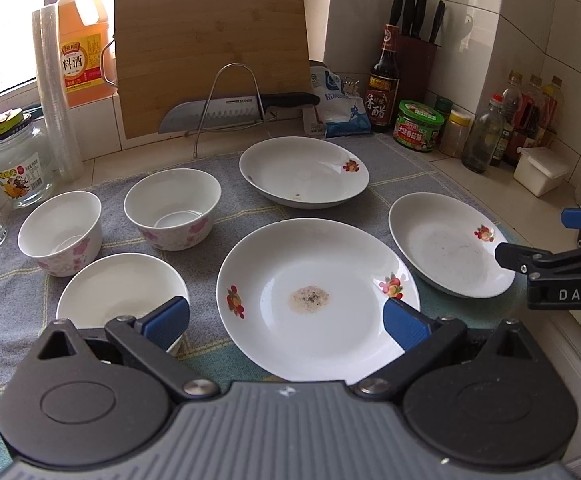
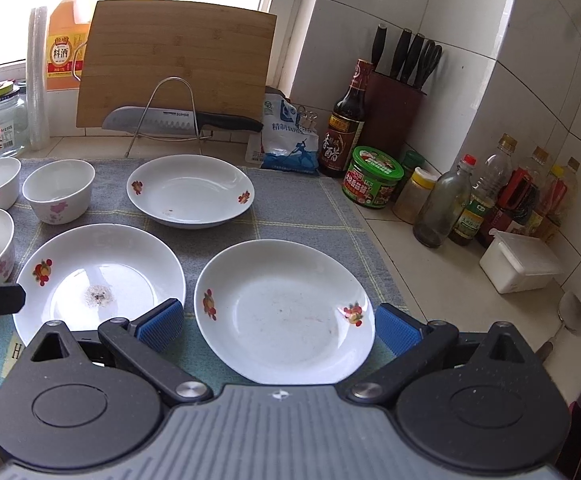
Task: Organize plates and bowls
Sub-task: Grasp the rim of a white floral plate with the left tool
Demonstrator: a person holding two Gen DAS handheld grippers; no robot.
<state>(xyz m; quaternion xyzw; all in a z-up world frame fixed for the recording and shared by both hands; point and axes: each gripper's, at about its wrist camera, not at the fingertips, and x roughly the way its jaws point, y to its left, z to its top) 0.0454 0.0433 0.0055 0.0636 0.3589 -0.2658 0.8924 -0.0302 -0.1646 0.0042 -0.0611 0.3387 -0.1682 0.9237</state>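
Note:
Three white plates with fruit prints lie on a grey cloth (image 1: 226, 168): a large stained plate (image 1: 314, 300) in front of my left gripper, a far plate (image 1: 304, 170) and a right plate (image 1: 448, 242). Three white bowls with pink flowers stand at the left: a near bowl (image 1: 120, 290), a left bowl (image 1: 60, 232) and a middle bowl (image 1: 172, 208). My left gripper (image 1: 286, 322) is open and empty above the large plate's near rim. My right gripper (image 2: 278, 326) is open and empty over the right plate (image 2: 282, 312). The large plate (image 2: 98, 280) and far plate (image 2: 190, 190) also show there.
A bamboo cutting board (image 1: 210, 60) and a knife (image 1: 234, 110) on a wire stand are at the back. Sauce bottles (image 1: 382, 80), a green jar (image 1: 418, 126), a knife block (image 1: 416, 52) and a white box (image 1: 540, 170) line the right wall. A glass jar (image 1: 18, 160) stands left.

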